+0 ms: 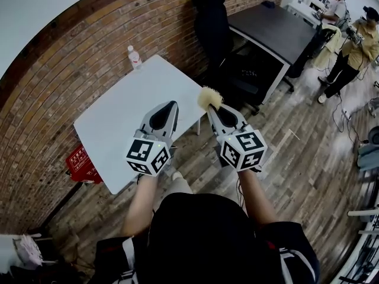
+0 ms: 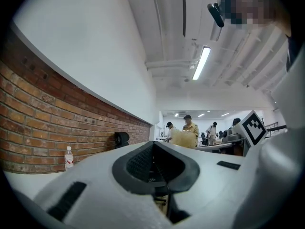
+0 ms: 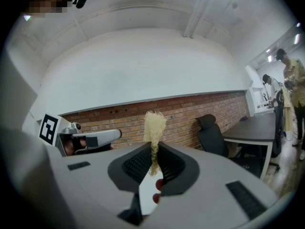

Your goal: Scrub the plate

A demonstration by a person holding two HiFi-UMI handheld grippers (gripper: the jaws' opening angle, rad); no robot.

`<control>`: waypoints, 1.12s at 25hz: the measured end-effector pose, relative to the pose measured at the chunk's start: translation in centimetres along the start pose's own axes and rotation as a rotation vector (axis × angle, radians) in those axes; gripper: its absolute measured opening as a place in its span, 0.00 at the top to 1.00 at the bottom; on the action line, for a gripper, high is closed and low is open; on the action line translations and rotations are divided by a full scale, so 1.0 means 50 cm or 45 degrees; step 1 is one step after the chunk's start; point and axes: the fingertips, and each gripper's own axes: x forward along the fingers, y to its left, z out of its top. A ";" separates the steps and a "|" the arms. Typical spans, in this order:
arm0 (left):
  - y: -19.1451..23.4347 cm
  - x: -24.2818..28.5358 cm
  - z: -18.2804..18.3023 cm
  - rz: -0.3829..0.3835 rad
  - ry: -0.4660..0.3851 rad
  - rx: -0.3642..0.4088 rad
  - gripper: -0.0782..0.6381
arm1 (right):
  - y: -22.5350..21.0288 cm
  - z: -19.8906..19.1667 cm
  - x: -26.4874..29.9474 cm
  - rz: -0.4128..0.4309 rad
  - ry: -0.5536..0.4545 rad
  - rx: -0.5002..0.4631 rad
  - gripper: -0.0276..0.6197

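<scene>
Two grippers are held level at the near side of a white table [image 1: 112, 126]. The left gripper [image 1: 172, 105] has its fingers [image 2: 136, 165] shut together, nothing between them. The right gripper [image 1: 212, 107] has its fingers [image 3: 134, 165] clamped on a pale yellow fibrous scrubber [image 3: 154, 124], its tuft sticking out past them beside the table's right corner. A water bottle [image 1: 134, 56] stands at the table's far edge by the brick wall [image 1: 83, 49].

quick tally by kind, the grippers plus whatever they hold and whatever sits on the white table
grippers: 2, left gripper and right gripper
scrubbers: 1, yellow scrubber clamped in the right gripper
bottles: 1, water bottle on the white table
plates: 0 in view
total: 4
</scene>
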 end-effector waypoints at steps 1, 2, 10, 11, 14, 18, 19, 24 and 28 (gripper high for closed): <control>0.009 0.008 0.000 0.000 -0.001 -0.003 0.87 | -0.005 0.002 0.011 -0.001 0.000 0.001 0.89; 0.018 0.016 -0.001 -0.001 -0.001 -0.005 0.87 | -0.010 0.006 0.023 -0.002 -0.002 0.002 0.89; 0.103 0.076 0.014 0.008 -0.007 -0.021 0.87 | -0.031 0.043 0.125 0.022 -0.006 -0.017 0.89; 0.116 0.084 0.017 0.008 -0.007 -0.021 0.87 | -0.033 0.047 0.139 0.021 -0.007 -0.015 0.89; 0.154 0.100 0.024 0.009 -0.005 -0.021 0.87 | -0.036 0.055 0.180 0.016 -0.008 -0.009 0.89; 0.203 0.117 0.032 0.008 0.000 -0.025 0.87 | -0.036 0.064 0.233 0.010 -0.001 -0.004 0.89; 0.215 0.121 0.033 0.007 0.002 -0.029 0.87 | -0.035 0.066 0.245 0.008 0.001 -0.002 0.89; 0.277 0.141 0.036 -0.003 0.008 -0.044 0.87 | -0.031 0.071 0.305 -0.009 0.010 -0.001 0.89; 0.319 0.156 0.030 -0.024 0.007 -0.056 0.87 | -0.034 0.066 0.348 -0.035 0.019 -0.001 0.89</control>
